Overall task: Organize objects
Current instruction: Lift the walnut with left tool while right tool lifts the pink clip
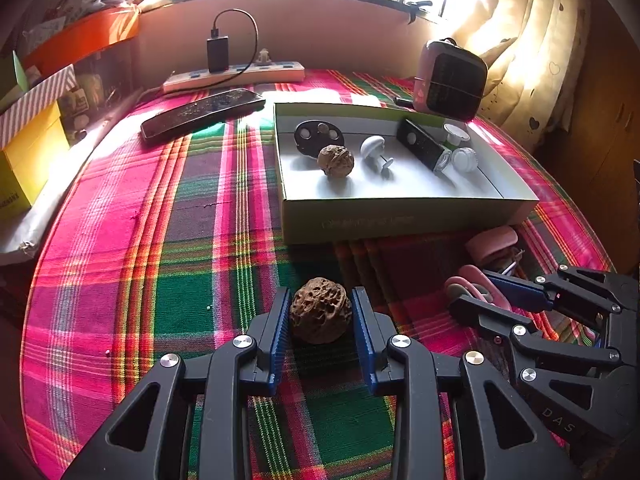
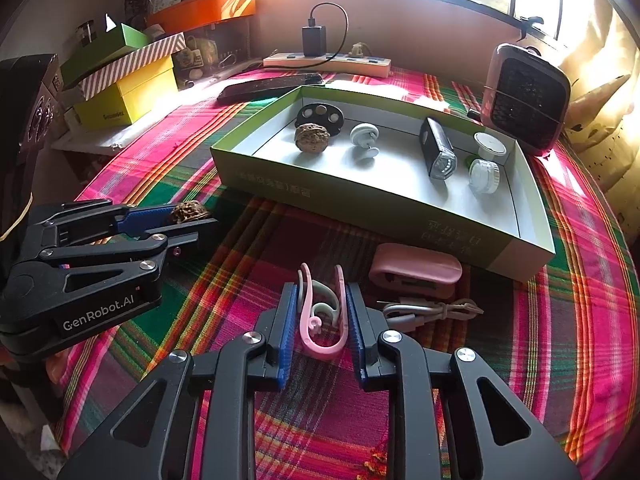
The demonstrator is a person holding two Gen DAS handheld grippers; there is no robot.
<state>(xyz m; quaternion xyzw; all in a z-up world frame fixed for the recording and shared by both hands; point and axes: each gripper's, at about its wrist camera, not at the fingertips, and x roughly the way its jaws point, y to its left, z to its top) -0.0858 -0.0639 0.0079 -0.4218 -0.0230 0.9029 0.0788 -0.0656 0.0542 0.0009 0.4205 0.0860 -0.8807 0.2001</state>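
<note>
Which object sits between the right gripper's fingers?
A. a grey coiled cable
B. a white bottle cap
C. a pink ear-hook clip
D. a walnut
C: in the right wrist view the right gripper has its blue pads closed on the pink ear-hook clip, while the walnut sits in the left gripper and the coiled cable lies on the cloth beside it.

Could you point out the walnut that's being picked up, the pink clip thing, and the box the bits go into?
walnut (image 1: 320, 310), left wrist view, middle of its pitted shell.
pink clip (image 2: 320, 346), right wrist view, its rounded bottom bend.
box (image 2: 360, 208), right wrist view, its near outer wall.
</note>
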